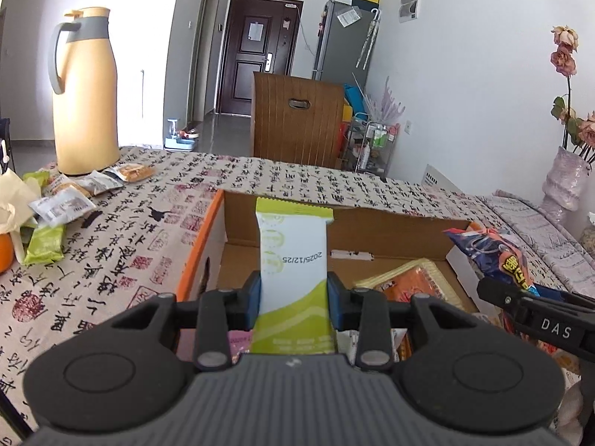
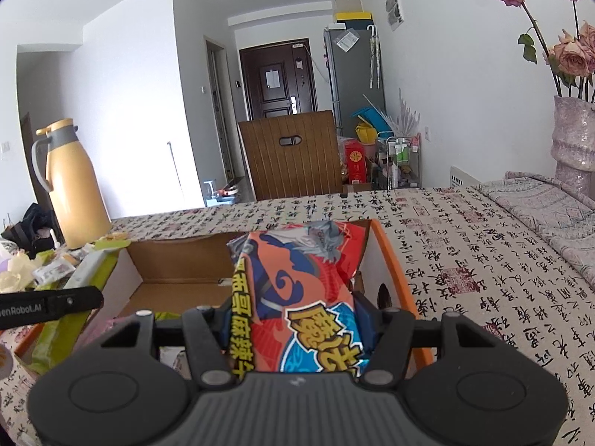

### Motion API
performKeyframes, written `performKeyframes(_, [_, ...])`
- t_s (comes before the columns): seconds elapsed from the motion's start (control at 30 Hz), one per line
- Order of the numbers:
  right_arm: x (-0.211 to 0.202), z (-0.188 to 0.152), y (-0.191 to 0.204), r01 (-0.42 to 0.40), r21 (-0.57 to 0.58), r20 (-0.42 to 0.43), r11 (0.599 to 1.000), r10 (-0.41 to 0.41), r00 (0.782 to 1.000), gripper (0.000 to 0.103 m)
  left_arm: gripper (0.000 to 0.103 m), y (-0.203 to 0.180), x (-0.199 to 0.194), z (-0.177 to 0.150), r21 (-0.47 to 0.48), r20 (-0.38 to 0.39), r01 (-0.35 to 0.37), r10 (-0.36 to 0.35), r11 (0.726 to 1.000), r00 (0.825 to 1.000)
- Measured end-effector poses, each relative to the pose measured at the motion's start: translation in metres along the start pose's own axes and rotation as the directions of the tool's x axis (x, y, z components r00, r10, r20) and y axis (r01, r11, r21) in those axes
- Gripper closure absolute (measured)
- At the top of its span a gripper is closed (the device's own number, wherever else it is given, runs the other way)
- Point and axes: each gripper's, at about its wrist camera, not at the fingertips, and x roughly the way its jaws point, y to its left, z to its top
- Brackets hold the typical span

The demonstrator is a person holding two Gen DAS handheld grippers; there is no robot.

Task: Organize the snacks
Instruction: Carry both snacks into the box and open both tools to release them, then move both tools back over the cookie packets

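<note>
Green-and-white snack bar (image 1: 293, 256) stands upright, clamped in the left gripper (image 1: 295, 293) above the open cardboard box (image 1: 208, 230). Over the same box, the right gripper (image 2: 293, 319) pinches a red-and-blue snack bag (image 2: 297, 278).

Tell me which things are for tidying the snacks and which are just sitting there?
For the job:
- green-and-white snack packet in the left claw
- red-and-blue snack bag in the right claw
- open cardboard box
- loose packets on the tablecloth

Just sitting there:
- yellow thermos jug
- pink flower vase
- wooden chair
</note>
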Motion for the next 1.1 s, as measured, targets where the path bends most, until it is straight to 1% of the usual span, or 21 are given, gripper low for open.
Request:
performKeyframes(0.1, [0.001, -0.002, 0.001, 0.001, -0.005, -0.007, 1.000, -0.001, 1.000, 0.040, 0.064, 0.001, 0.002, -0.004, 0.000, -0.007, 0.016, -0.016, 1.000, 1.000])
performKeyframes(0.13, [0.001, -0.003, 0.002, 0.004, -0.007, -0.009, 1.000, -0.004, 1.000, 0.040, 0.063, 0.001, 0.002, -0.004, -0.003, -0.009, 0.018, -0.018, 1.000, 1.000])
performKeyframes(0.17, [0.001, -0.003, 0.002, 0.002, -0.007, -0.011, 1.000, -0.002, 1.000, 0.038, 0.060, 0.001, 0.001, -0.005, -0.006, -0.006, 0.017, -0.017, 1.000, 1.000])
performKeyframes(0.2, [0.001, -0.003, 0.002, -0.002, -0.004, -0.011, 1.000, 0.002, 1.000, 0.031, 0.053, 0.001, 0.000, -0.006, -0.007, -0.001, 0.015, -0.015, 1.000, 1.000])
performKeyframes(0.23, [0.000, -0.004, 0.002, 0.002, -0.002, -0.006, 1.000, -0.002, 1.000, 0.028, 0.041, 0.001, -0.002, -0.006, -0.010, 0.005, 0.012, -0.012, 1.000, 1.000])
performKeyframes(0.27, [-0.001, -0.003, 0.002, 0.005, 0.000, -0.003, 1.000, -0.005, 1.000, 0.020, 0.033, 0.002, -0.004, -0.006, -0.014, 0.016, 0.010, -0.010, 1.000, 1.000])
performKeyframes(0.3, [-0.001, -0.002, 0.001, 0.006, 0.005, 0.002, 1.000, -0.006, 1.000, 0.013, 0.017, 0.002, -0.007, -0.005, -0.020, 0.028, 0.007, -0.007, 1.000, 1.000])
performKeyframes(0.33, [-0.002, -0.002, 0.000, 0.002, 0.011, 0.005, 1.000, -0.002, 1.000, 0.007, 0.009, 0.003, -0.009, -0.005, -0.025, 0.041, 0.005, -0.004, 1.000, 0.999])
performKeyframes(0.37, [-0.003, -0.002, -0.001, -0.002, 0.017, 0.006, 1.000, 0.002, 1.000, 0.004, 0.006, 0.004, -0.011, -0.005, -0.029, 0.055, 0.005, -0.003, 1.000, 0.999])
performKeyframes(0.4, [-0.003, -0.002, -0.002, -0.005, 0.022, 0.008, 1.000, 0.005, 1.000, 0.000, 0.001, 0.004, -0.013, -0.005, -0.032, 0.066, 0.007, -0.005, 0.999, 0.998])
performKeyframes(0.5, [-0.002, -0.003, -0.004, -0.009, 0.030, 0.009, 1.000, 0.008, 1.000, 0.000, 0.000, 0.006, -0.015, -0.003, -0.046, 0.083, 0.006, -0.002, 0.999, 0.997])
performKeyframes(0.87, [-0.004, -0.001, -0.003, -0.010, 0.022, 0.008, 1.000, 0.009, 1.000, 0.000, 0.000, 0.003, -0.018, -0.001, -0.045, 0.079, -0.010, 0.014, 0.999, 0.997])
performKeyframes(1.1, [-0.024, 0.010, 0.002, -0.014, 0.004, 0.025, 1.000, 0.013, 1.000, 0.000, 0.000, -0.004, -0.038, 0.010, -0.039, 0.085, -0.007, 0.011, 0.999, 0.996])
